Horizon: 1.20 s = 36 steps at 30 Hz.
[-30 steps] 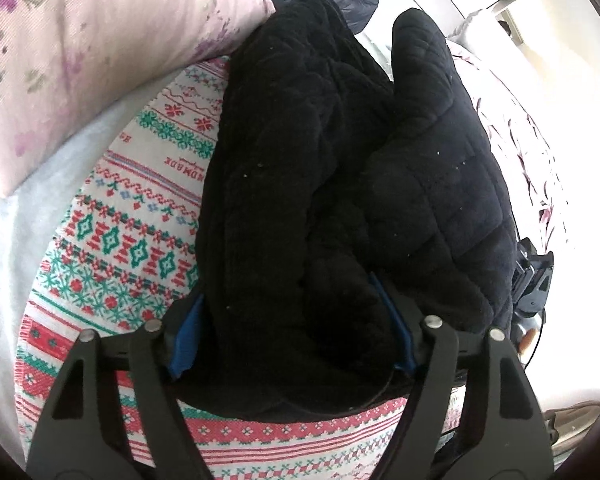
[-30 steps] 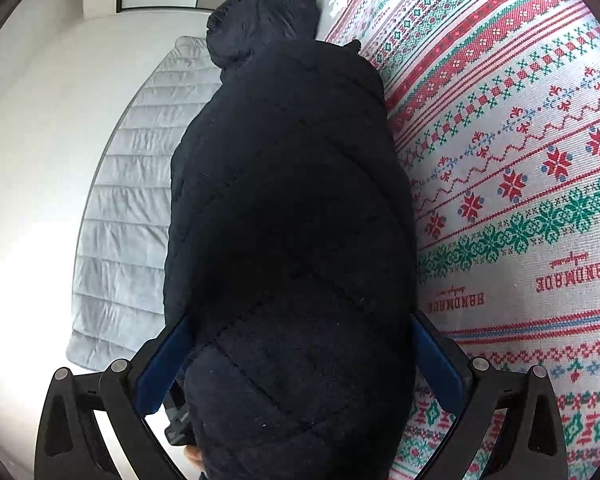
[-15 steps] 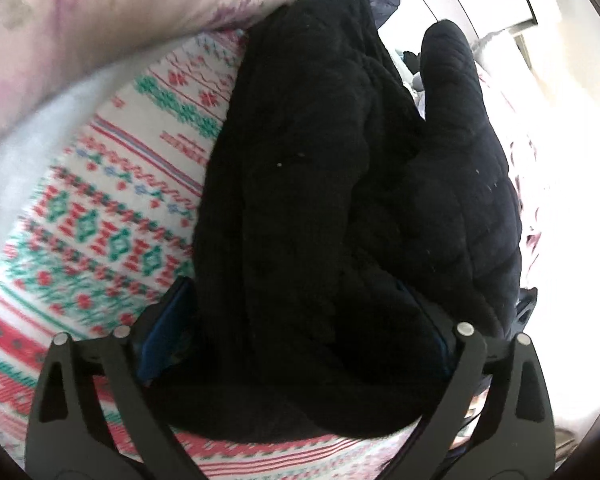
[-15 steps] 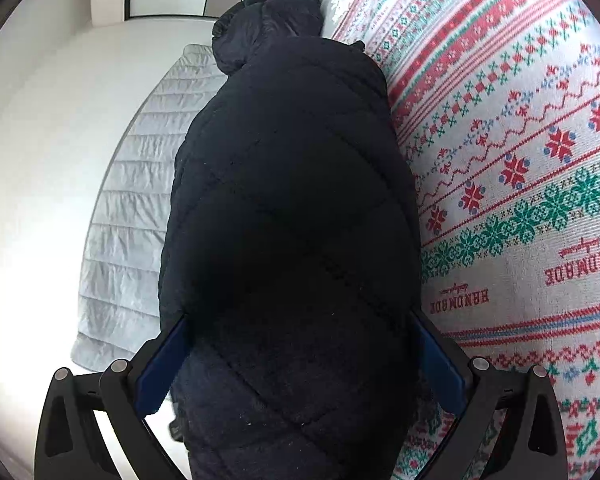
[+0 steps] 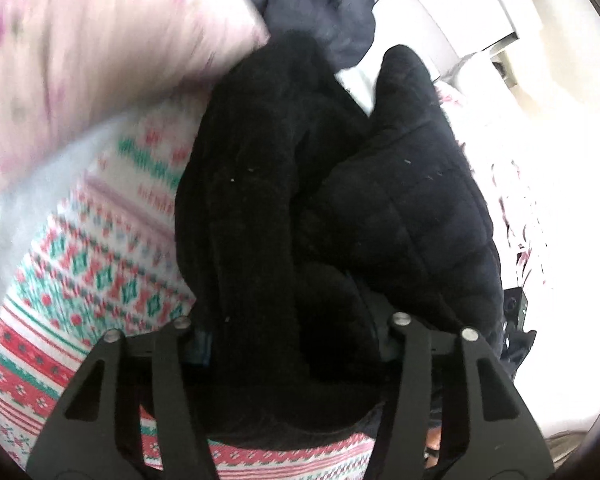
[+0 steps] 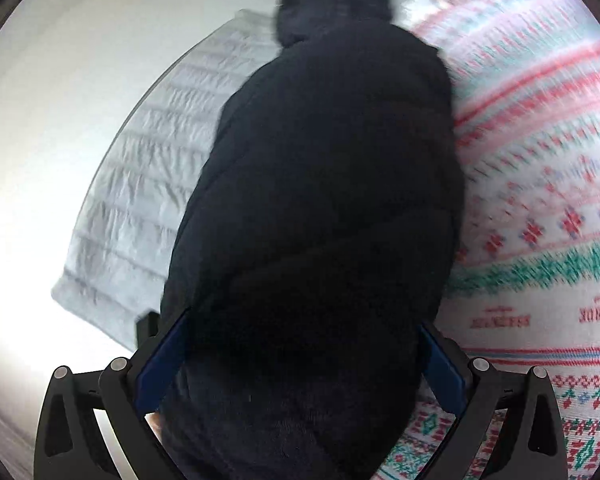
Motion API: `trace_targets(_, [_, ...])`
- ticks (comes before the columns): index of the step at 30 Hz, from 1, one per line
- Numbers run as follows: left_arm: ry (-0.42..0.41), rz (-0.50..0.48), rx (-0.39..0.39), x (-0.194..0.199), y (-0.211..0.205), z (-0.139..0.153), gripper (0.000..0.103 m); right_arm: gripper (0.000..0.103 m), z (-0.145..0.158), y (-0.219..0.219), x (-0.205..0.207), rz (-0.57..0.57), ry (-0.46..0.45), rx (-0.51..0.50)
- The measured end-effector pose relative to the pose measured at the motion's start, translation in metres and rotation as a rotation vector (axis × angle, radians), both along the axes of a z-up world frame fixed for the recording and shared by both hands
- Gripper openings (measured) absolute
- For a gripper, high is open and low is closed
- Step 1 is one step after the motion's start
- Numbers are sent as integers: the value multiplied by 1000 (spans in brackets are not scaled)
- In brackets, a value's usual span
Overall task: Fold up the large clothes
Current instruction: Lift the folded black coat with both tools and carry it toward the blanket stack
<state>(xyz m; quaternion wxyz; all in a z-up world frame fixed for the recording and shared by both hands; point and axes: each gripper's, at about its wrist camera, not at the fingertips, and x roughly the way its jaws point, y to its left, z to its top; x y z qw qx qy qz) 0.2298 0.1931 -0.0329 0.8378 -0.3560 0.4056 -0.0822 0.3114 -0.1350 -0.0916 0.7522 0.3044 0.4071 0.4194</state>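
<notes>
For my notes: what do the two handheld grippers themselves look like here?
Both match: the left gripper and right gripper have matte black angular frames with slot-shaped cut-outs, silver round bolt heads on top, and blue pads lining the inner faces of the jaws. No cables, printed markings or sleeves are visible.

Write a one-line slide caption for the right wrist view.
Right hand-held gripper straddles a bulky black quilted jacket lying on a red-and-green patterned knit blanket.

One black quilted jacket (image 5: 284,208) here, one patterned blanket (image 5: 80,280) under it, one floral pillow (image 5: 100,40), one grey quilted mattress pad (image 6: 140,184), and two grippers: left (image 5: 292,344), right (image 6: 300,364).
</notes>
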Motion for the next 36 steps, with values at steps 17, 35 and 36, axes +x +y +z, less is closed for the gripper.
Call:
trace_targets(17, [-126,-11,26,6,-42,53,52,102,57,-29,-32,-62,-186,-15])
trace_targets(35, [-378,-356,-30,27,-301,124,52,102,162,-316,-122,-348,-472,-110])
trace_targets(36, [-374,-382,-37,30,-329,120,52,102,162,-338,-125,-366,-470,-114])
